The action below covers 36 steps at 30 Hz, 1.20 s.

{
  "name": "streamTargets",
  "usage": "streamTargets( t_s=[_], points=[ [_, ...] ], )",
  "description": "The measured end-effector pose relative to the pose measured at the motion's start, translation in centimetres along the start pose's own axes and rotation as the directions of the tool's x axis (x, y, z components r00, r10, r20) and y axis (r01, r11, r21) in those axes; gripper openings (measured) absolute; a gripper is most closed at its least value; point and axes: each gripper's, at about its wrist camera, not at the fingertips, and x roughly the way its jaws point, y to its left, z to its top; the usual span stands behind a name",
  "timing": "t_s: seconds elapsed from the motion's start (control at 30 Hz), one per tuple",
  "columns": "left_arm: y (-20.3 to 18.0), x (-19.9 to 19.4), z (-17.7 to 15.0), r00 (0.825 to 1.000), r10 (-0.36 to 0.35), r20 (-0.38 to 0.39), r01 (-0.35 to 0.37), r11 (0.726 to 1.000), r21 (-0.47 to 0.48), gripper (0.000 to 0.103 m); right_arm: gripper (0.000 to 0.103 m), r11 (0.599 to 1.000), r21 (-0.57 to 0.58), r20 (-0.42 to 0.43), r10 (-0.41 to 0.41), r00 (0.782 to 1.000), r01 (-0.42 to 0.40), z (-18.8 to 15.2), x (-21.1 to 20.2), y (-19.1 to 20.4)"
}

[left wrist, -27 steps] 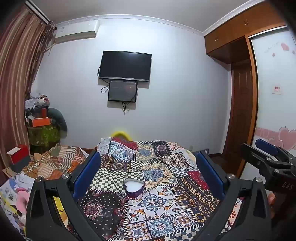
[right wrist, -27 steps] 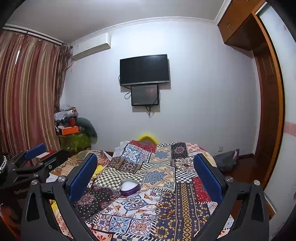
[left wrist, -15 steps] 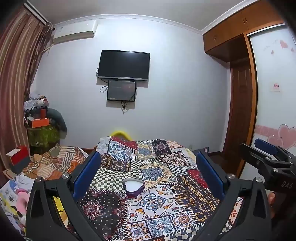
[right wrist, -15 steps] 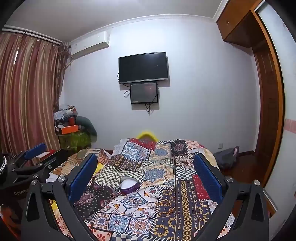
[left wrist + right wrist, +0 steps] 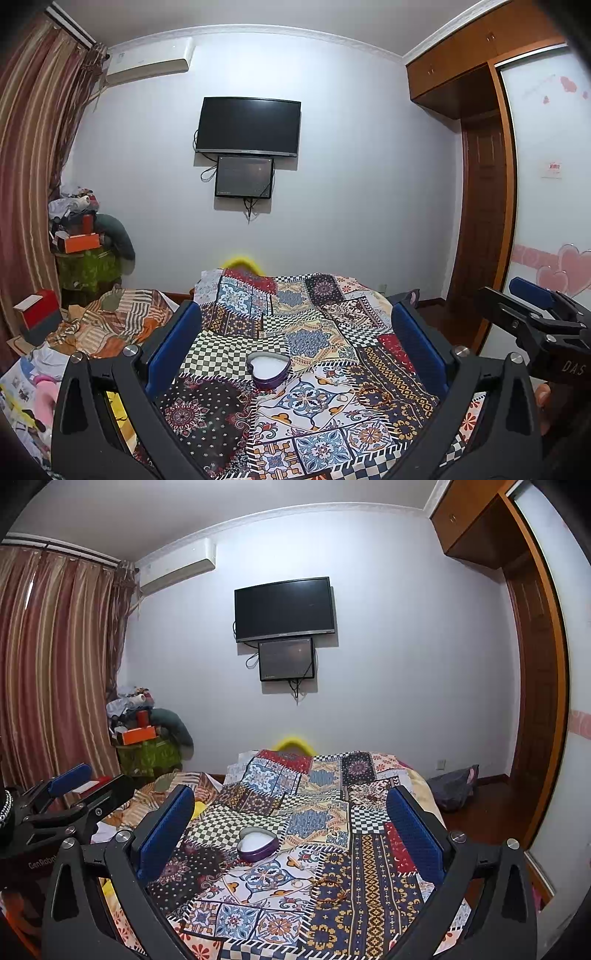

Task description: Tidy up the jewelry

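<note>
A purple heart-shaped jewelry box (image 5: 268, 370) with a white lining stands open on the patchwork bedspread (image 5: 325, 332); it also shows in the right wrist view (image 5: 257, 844). A thin beaded bracelet (image 5: 328, 889) lies on the cloth to the right of the box and nearer to me; a small ring (image 5: 342, 398) lies near it. My left gripper (image 5: 295, 343) is open and empty, above the cloth short of the box. My right gripper (image 5: 291, 827) is open and empty, likewise short of the box.
A striped blanket (image 5: 107, 325) and a red box (image 5: 38, 317) lie at the left. A cluttered green stand (image 5: 147, 753) stands by the curtain. A TV (image 5: 248, 125) hangs on the far wall. A wooden wardrobe and door (image 5: 480, 221) are at the right.
Both views have dipped slightly, so the bed and the heart box sit a little lower in frame. Both grippers stay open.
</note>
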Motion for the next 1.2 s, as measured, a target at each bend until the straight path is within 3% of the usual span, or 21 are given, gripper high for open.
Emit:
streamTargets(
  t_s=[1.2],
  points=[
    [-0.33,1.11,-0.22,1.0,0.0,-0.028,0.001,1.0,0.011,0.103,0.103,1.0,0.005,-0.024,-0.012,1.0,0.012,0.45,0.21,-0.82]
  ],
)
